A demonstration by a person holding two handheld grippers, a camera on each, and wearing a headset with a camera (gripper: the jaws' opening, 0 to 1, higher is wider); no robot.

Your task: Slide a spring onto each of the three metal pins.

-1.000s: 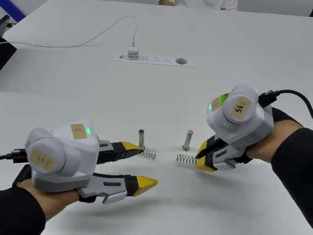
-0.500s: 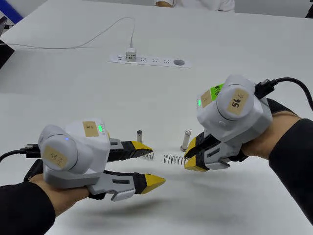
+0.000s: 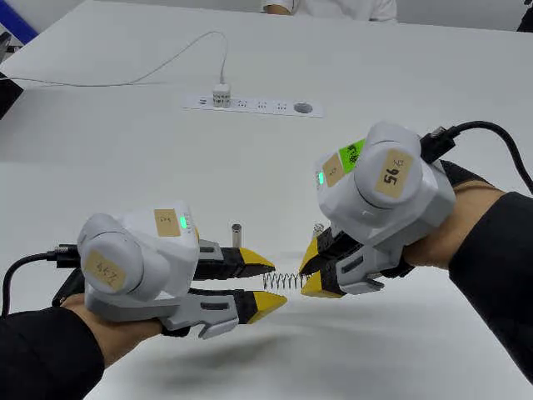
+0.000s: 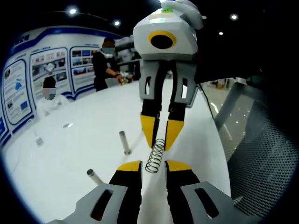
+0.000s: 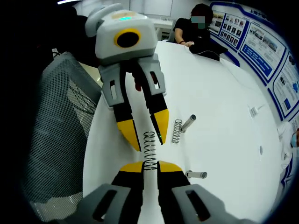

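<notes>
- Now pinching one end of spring point(image 3: 287, 281) with right gripper point(image 3: 310, 271), nearly closed on it, holding it level.
- Bracketing spring's free end with left gripper point(image 3: 276, 282), partly open, not clamping.
- Working just in front of upright pin point(image 3: 236, 235) on table point(image 3: 125, 167).

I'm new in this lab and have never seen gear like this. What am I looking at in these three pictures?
No robot here: a person holds a tool in each hand, each ending in yellow-tipped tongs. The wide picture comes from a camera on the person's head; each round one comes from a camera riding on a tool, looking along its tongs. The right gripper pinches one end of a spring; the left gripper has its tongs open around the other end. On the white table stand one metal pin, with a second spring beside it, and another pin. A power strip lies farther back.
</notes>
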